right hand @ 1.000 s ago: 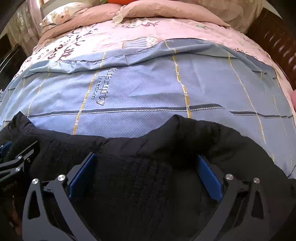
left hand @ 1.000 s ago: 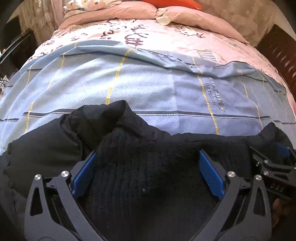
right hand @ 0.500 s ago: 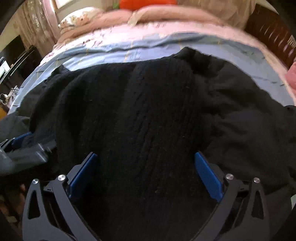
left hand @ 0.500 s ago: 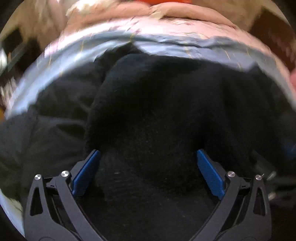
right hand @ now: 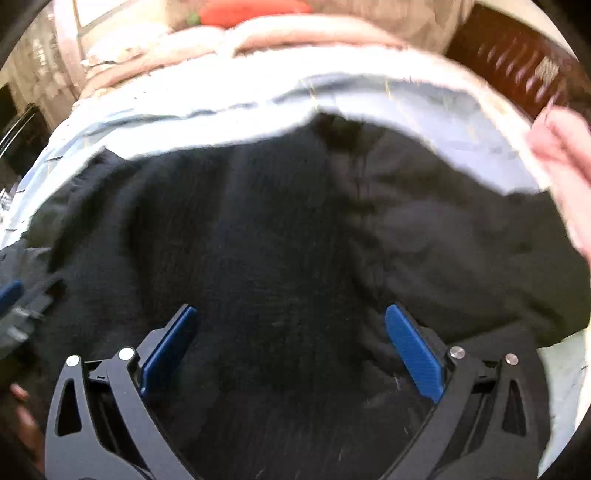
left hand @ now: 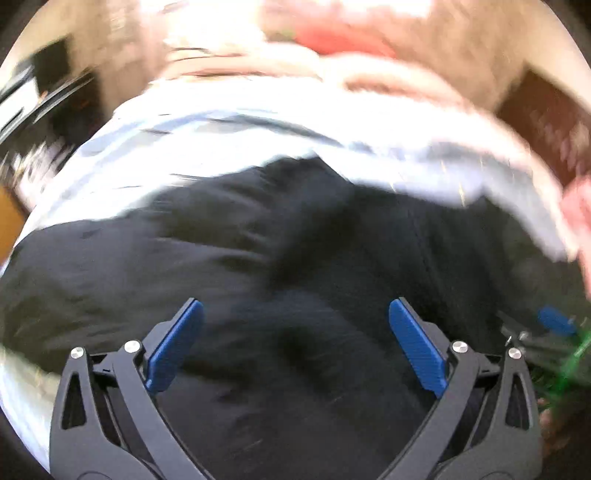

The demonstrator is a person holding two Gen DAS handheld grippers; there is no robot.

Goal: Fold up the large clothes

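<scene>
Spreading across the near half of a bed, a black garment (left hand: 258, 236) fills the lower part of both blurred wrist views, its long axis running left to right between the two tools. At left, the left gripper (left hand: 295, 332) has its blue-padded jaws spread wide, with dark cloth lying between and beneath them; whether any fabric is caught farther back cannot be told. The garment looks thick and soft, ribbed knit in the middle and smoother, puffier cloth toward its left and right ends, with a rumpled far edge that rises to a peak against the pale blue sheet (right hand: 424, 99). At right, the right gripper (right hand: 288, 332) is likewise wide open over the knit section. Both tools sit at the garment's near edge, side by side and about equally close, so a fold would seemingly carry that edge away toward the far pink pillows (right hand: 295, 33).
</scene>
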